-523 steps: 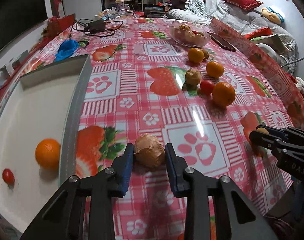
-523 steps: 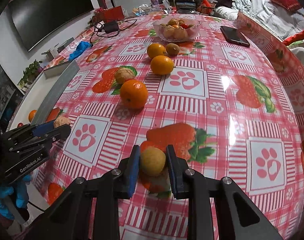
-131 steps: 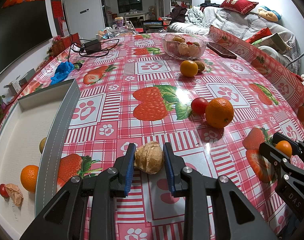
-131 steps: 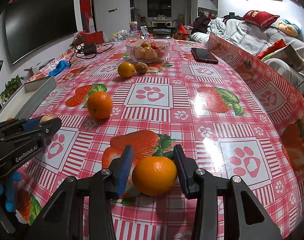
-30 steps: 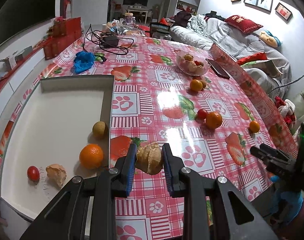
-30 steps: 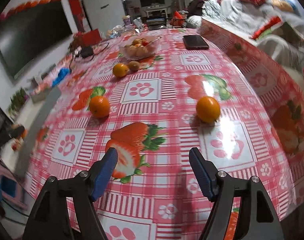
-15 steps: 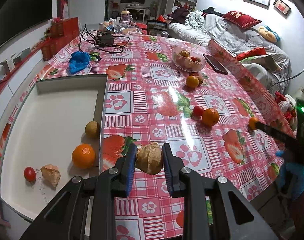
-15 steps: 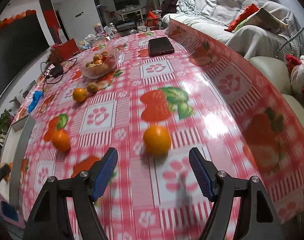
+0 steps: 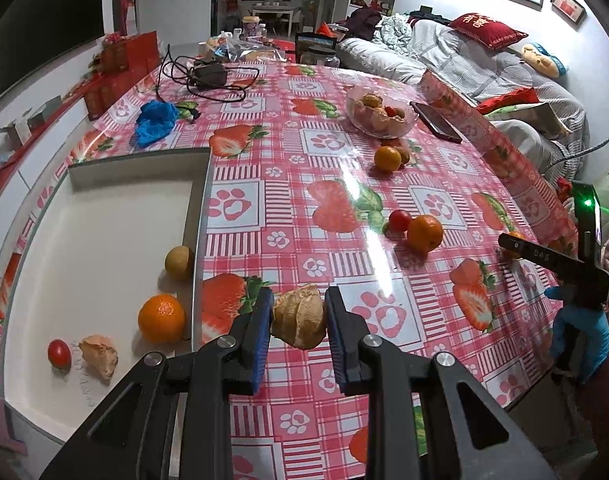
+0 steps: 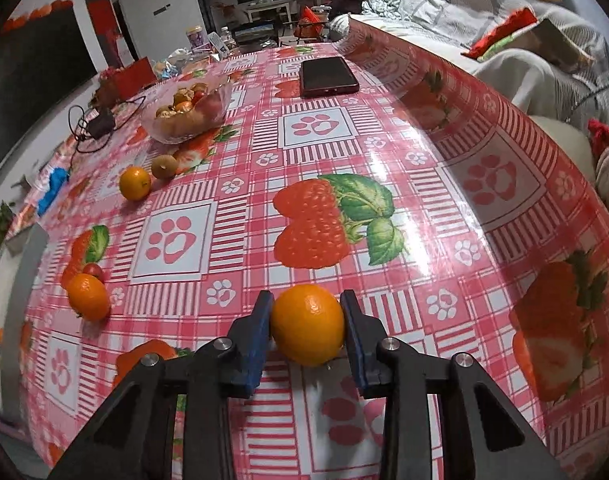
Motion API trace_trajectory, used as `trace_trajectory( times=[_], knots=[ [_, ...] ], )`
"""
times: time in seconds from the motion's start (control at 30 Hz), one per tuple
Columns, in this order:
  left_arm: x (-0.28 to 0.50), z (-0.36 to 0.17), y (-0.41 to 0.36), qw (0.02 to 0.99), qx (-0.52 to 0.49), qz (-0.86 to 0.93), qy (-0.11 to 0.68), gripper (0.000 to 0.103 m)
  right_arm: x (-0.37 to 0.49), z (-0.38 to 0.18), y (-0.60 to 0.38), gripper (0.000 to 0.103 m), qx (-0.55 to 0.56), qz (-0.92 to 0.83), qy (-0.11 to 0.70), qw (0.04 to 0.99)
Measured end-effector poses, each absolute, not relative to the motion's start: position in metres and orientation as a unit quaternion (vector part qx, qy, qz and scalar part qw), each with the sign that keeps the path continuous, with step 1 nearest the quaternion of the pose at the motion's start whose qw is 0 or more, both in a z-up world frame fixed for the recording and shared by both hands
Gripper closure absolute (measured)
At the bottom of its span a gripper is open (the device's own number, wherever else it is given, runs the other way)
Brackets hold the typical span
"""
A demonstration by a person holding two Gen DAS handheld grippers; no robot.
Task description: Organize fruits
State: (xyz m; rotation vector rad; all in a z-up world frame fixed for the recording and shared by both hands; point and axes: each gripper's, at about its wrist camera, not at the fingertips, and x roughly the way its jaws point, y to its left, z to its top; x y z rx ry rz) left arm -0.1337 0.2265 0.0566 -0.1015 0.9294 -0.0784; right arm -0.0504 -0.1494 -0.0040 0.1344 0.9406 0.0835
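My left gripper is shut on a tan papery husked fruit, held above the tablecloth just right of the white tray. The tray holds an orange, a yellow-brown fruit, a small red tomato and another husked fruit. My right gripper has its blue pads against both sides of an orange on the table near the front right edge. It also shows in the left wrist view. An orange and a red tomato lie mid-table.
A glass bowl of mixed fruit stands at the back, with an orange and a brown fruit before it. A phone, a blue cloth and a charger with cable lie further back. A sofa borders the right edge.
My right gripper has moved up to the orange it had let go and closed its pads on it. My left gripper still holds the husked fruit, shifted slightly.
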Motion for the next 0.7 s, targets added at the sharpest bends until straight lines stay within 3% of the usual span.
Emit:
trace_trajectory(
  times=[0.3,0.7],
  knots=[
    [-0.129,0.103,0.270,0.906,-0.058,-0.029,0.419,0.075,-0.062,0.046,-0.106,0.067,0.088,0.117,0.432,0.890],
    [-0.141,0.149,0.374,0.923,-0.058,0.064,0.374,0.075,-0.052,0.106,0.044,0.067,0.061,0.272,0.419,0.864]
  ],
)
